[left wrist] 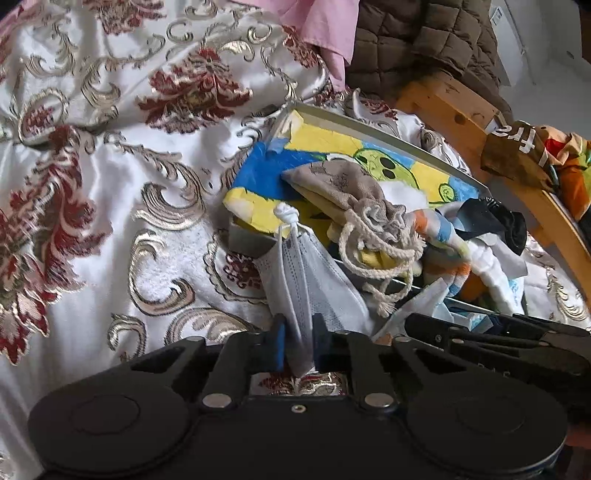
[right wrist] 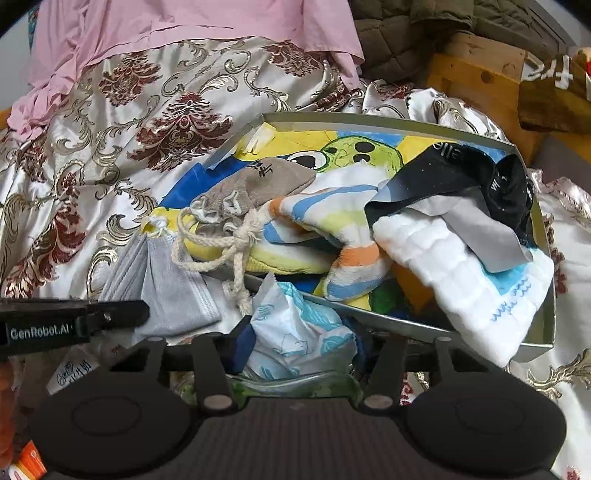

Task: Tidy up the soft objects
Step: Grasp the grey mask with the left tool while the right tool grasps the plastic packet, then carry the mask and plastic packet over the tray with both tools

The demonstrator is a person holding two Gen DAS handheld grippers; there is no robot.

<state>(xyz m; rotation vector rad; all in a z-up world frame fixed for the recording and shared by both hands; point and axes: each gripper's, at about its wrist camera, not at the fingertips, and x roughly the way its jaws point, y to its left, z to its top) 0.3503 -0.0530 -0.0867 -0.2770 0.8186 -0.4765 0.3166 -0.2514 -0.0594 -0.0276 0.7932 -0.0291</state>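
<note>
**Both claws at the near edge of the box, one on a mask, one around a tissue pack**

Bed: a satin bedspread (left wrist: 110,192), white with dark red and gold scrollwork, is covering most of both views and lying in loose folds. A pink sheet (right wrist: 184,29) is bunching at the far edge; a brown quilted jacket (left wrist: 417,37) is draping over a wooden bed frame (left wrist: 454,107) at the far right.

Box: a shallow grey box (right wrist: 406,123) is sitting on the bedspread, its floor showing a blue, yellow and green cartoon print. Soft things are piling inside it: a white folded cloth (right wrist: 461,269) hanging over the near right corner, a black sock (right wrist: 461,173) at the far right, a striped plush piece (right wrist: 332,218) in the middle, and a beige drawstring pouch (right wrist: 255,184) at the left, its cord trailing over the near rim.

Left claw (left wrist: 298,341): pointing down toward the near left corner of the box, its blue pads pinching a grey face mask (left wrist: 314,284). The mask is stretching from the claw up to the box corner, its knotted white ear loop lying on that corner.

Right claw (right wrist: 301,347): angling down just outside the near rim, jaws part-closed around a crumpled blue-and-white tissue pack (right wrist: 295,332). I cannot tell whether the pads are pressing on it.
</note>
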